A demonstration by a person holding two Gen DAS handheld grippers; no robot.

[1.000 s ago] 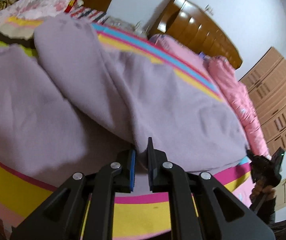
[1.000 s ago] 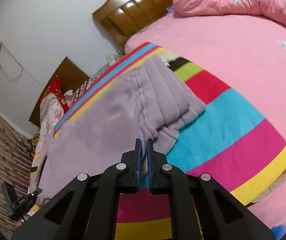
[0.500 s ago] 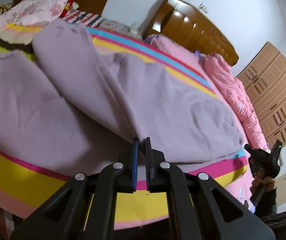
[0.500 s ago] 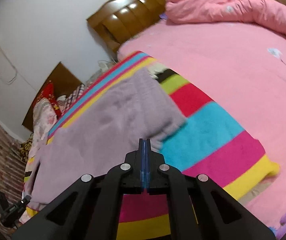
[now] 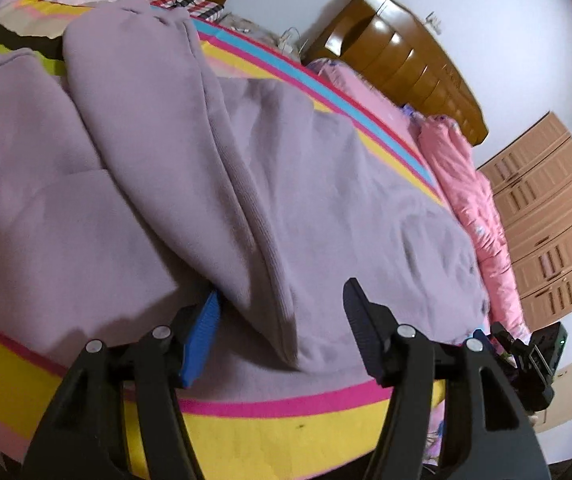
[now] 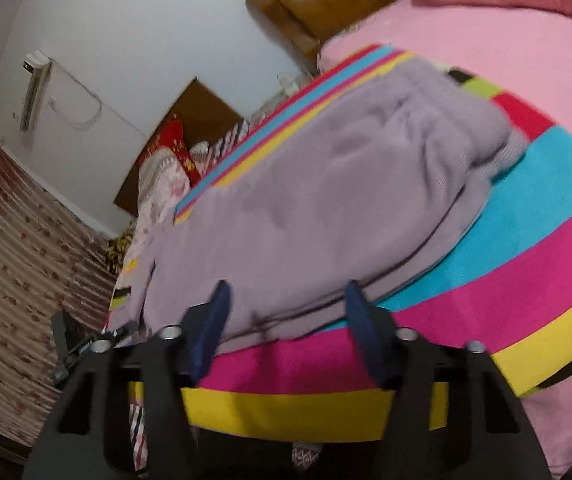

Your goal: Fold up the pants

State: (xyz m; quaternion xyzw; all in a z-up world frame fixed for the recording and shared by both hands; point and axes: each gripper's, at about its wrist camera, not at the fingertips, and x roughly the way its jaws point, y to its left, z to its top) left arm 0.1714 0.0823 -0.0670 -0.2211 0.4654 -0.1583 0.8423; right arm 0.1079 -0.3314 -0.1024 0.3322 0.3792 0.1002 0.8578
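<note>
Lavender fleece pants (image 5: pixel 326 184) lie spread on a striped blanket (image 5: pixel 286 432) atop the bed, w/ one leg (image 5: pixel 138 120) doubled over the other so a thick folded edge runs from the near hem up and away toward the headboard (image 5: pixel 402 56). The left gripper (image 5: pixel 282 316) hangs w/ jaws wide, straddling that near hem but not gripping it; the cloth sits btwn the blue pad on one side and the dark finger on the other, apparently just clear of both. In the right wrist view, the right gripper (image 6: pixel 286 304) also shows jaws wide, empty, poised at the pants' (image 6: pixel 326 200) near long edge, w/ the bunched waistband (image 6: pixel 482 132) well off toward the pink duvet (image 6: pixel 506 16). The garment's long axis runs crosswise btwn the two tools, approx. parallel to the blanket's (image 6: pixel 526 280) stripes. Judging by the layout, the lengthwise fold looks done; the next move prob. calls for pinching one end and carrying it along that axis to the other. The left tool looks nearer a hem, so it seems better placed to lead. Risk: the thick double layer may slip from a shallow bite.
</note>
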